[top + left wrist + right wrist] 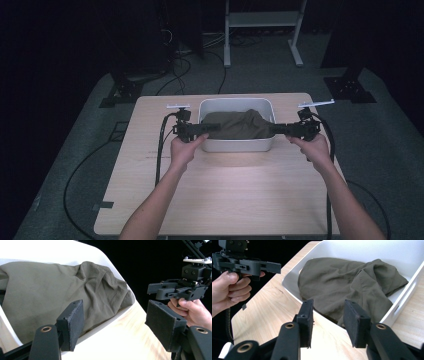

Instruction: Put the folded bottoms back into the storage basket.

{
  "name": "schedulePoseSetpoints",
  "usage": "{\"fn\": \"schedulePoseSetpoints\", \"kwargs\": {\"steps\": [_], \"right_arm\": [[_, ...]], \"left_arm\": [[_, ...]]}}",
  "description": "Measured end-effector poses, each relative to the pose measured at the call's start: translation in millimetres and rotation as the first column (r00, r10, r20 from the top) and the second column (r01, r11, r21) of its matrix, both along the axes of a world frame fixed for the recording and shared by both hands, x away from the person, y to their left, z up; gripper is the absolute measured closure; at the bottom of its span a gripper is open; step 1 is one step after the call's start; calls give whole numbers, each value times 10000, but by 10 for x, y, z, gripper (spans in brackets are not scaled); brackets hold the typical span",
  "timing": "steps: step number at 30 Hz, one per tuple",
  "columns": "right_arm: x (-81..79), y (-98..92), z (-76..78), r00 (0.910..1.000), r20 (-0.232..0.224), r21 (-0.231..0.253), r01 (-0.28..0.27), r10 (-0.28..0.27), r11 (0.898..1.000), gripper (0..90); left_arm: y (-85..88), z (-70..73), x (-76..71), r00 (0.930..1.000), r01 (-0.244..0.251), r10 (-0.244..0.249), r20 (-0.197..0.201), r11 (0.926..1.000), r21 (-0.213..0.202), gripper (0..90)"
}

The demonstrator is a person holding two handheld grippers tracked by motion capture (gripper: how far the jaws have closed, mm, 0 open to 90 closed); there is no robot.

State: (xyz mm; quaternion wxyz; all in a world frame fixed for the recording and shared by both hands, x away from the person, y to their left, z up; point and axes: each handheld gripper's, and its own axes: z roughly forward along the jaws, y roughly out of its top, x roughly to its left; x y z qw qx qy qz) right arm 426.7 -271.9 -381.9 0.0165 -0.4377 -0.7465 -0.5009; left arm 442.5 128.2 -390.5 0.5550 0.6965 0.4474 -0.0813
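Item: olive cloth, one piece, crumpled, lying inside the white tub.

Location: the tub stands on the wooden table, toward its far edge. The cloth fills most of the tub's floor, heaped higher toward the tub's right end, and one fold laps up to the near rim at that end.

Handling, as I judge it: soft, limp and light, a thin woven fabric with sharp creases. It will drape and sag from any one hold, and it will not slip much against my padded jaws. It is not fragile. The tub is rigid, smooth plastic and may slide on the table if the cloth drags against it.

Where to take hold: the raised ridges and folds near the tub's two ends. A pinch on a fold gives the jaws two layers to bite; a flat patch would give little. I cannot tell where the hems or corners lie, as the crumpling hides them.

My left gripper: jaws wide apart, holding nothing, poised at the tub's left end just above the rim.

My right gripper: jaws apart, holding nothing, aimed at the fold by the tub's right end.
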Motion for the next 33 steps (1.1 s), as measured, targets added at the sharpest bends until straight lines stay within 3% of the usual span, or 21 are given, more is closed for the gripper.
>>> {"fn": "schedulePoseSetpoints", "kwargs": {"steps": [22,33], "right_arm": [[-189,-38,-82,9994,-81,365,-336,339,9988,405],[-297,-59,-139,9985,-160,399,-519,526,9979,362]], "left_arm": [[110,-31,-192,9998,195,-196,-68,9997,-149,223],[138,-56,-301,9996,294,-294,-39,9995,-136,184]]}}
